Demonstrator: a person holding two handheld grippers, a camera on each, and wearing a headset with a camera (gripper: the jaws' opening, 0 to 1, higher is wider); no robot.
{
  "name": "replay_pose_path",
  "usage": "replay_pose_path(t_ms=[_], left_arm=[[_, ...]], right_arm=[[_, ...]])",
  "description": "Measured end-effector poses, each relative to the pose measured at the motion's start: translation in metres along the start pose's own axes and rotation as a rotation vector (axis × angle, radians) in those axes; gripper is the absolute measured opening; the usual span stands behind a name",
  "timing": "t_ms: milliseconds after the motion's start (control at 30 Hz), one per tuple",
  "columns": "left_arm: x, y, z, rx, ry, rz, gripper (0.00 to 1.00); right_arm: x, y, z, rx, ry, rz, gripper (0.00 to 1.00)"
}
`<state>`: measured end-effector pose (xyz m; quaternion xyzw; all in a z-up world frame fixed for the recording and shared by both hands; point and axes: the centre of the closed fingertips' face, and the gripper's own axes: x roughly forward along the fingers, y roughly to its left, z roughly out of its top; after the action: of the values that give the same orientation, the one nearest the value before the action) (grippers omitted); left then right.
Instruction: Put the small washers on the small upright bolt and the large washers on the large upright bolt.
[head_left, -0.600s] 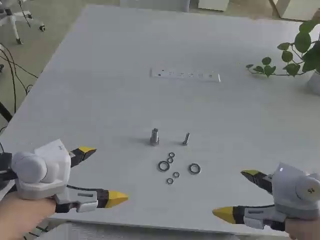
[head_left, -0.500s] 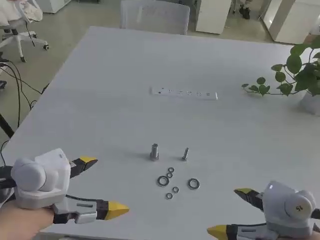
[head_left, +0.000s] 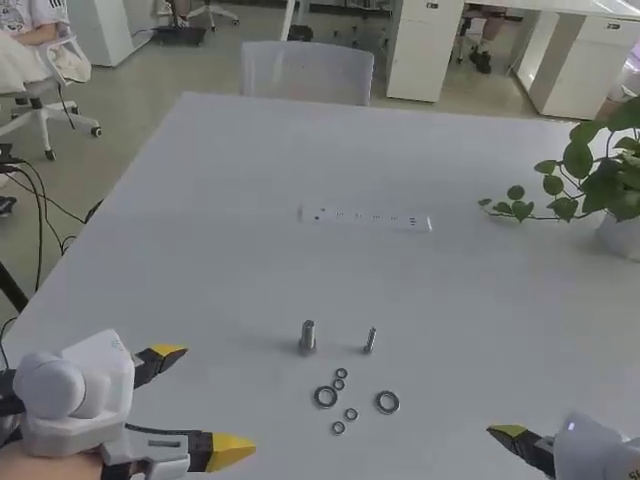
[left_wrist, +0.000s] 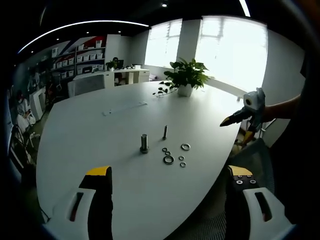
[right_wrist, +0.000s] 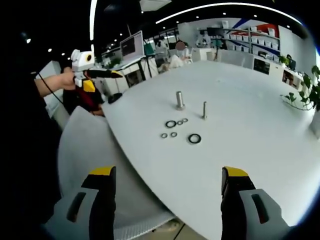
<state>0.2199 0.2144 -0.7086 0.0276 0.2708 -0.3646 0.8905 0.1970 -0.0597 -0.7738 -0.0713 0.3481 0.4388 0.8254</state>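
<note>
Currently left gripper (left_wrist: 168, 171) and right gripper (right_wrist: 168, 171) are hovering spread and empty — washers (head_left: 326, 397) near the large bolt (head_left: 307, 337) are looking thin, slick; pinch rims.

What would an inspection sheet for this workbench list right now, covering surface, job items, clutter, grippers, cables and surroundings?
Surface: white table, flat and clean.
Job's things: large bolt and small bolt upright, side by side; two large washers and four small washers loose in front, none on a bolt.
Clutter: power strip further back; plant at the right edge.
Grippers: left gripper and right gripper open, empty.
Cables: dark cables on the floor, left.
Surroundings: chair at the far end.
</note>
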Motion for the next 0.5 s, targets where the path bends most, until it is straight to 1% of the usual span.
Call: replay_pose_path(t_ms=[33, 67, 100, 133, 167, 233, 333, 433, 500], left_arm=[[0.000, 0.000, 0.000, -0.002, 0.000, 0.001, 0.94], [0.000, -0.002, -0.001, 0.003, 0.014, 0.002, 0.94], [0.000, -0.003, -0.002, 0.018, 0.032, 0.002, 0.94], [-0.001, -0.004, 0.000, 0.053, 0.034, 0.008, 0.94], [-0.001, -0.006, 0.001, 0.060, 0.036, 0.009, 0.94], [0.000, -0.005, -0.001, 0.036, 0.038, 0.005, 0.94], [0.001, -0.005, 0.001, 0.020, 0.016, 0.007, 0.94], [0.003, -0.007, -0.002, 0.025, 0.029, 0.010, 0.93], [0.004, -0.009, -0.003, 0.025, 0.034, 0.005, 0.93]], right_arm=[[-0.001, -0.001, -0.001, 0.000, 0.003, 0.000, 0.88], [-0.001, -0.002, -0.001, 0.002, 0.007, 0.002, 0.88], [-0.002, -0.003, 0.000, 0.000, 0.007, 0.001, 0.88], [-0.002, -0.006, 0.002, -0.003, 0.003, -0.004, 0.88], [-0.002, -0.008, 0.003, 0.000, -0.001, -0.004, 0.88], [-0.002, -0.010, 0.007, 0.009, -0.014, -0.001, 0.87], [0.000, -0.014, 0.012, -0.004, -0.011, -0.001, 0.87], [0.001, -0.018, 0.016, -0.021, -0.003, 0.001, 0.86], [0.002, -0.023, 0.020, -0.020, 0.000, 0.000, 0.83]])
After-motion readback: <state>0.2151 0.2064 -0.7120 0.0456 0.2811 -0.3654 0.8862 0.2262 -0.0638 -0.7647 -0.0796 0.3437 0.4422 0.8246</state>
